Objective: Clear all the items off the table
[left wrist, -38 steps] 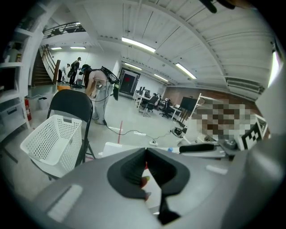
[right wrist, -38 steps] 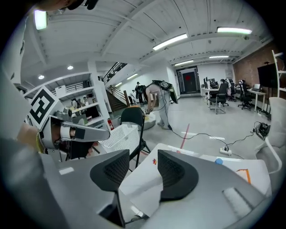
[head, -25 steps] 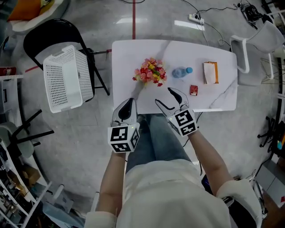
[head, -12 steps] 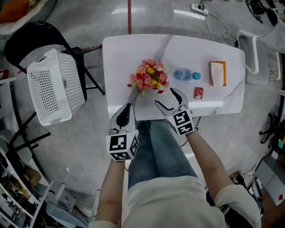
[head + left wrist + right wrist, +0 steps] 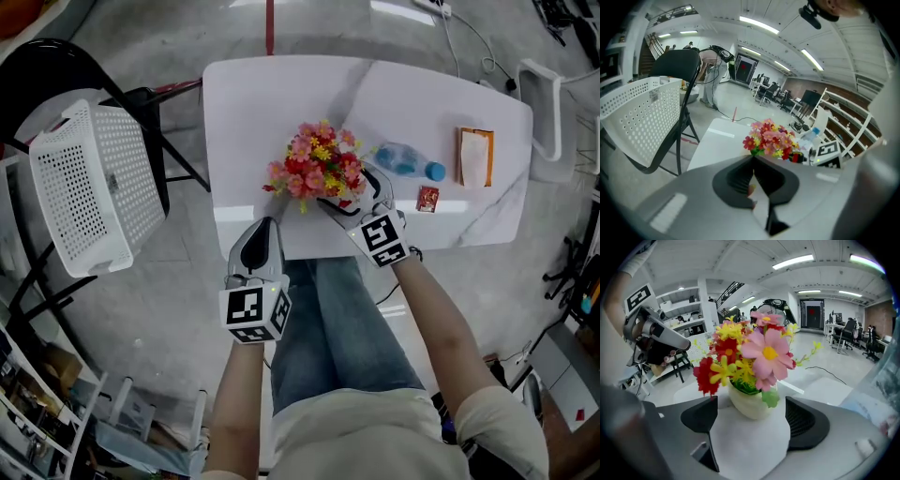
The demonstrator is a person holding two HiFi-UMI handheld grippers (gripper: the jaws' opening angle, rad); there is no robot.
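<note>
Flowers (image 5: 317, 169) in a white pot (image 5: 749, 405) are standing on the bench (image 5: 253, 103), right between the jaws of the right tongs (image 5: 352, 193). Those jaws have just been opening and are gaping wide, with 1 pad sitting on each side of the pot and neither pressing on it. The left tongs (image 5: 265, 225) are hanging at the bench's near edge, to the left of the right tongs and just short of the flowers. Their jaws are meeting at the tips with nothing between them.

A bottle (image 5: 408, 161) with a blue cap is lying on its side just beyond the right tongs, to their right. A small red packet (image 5: 427, 198) is lying near the right tongs' marker cube, on its right. An orange-and-white pack (image 5: 476, 156) is lying farther right, well apart from both tongs. A white basket (image 5: 80, 187) is resting on a black chair (image 5: 37, 66) off the bench, well to the left of the left tongs.
</note>
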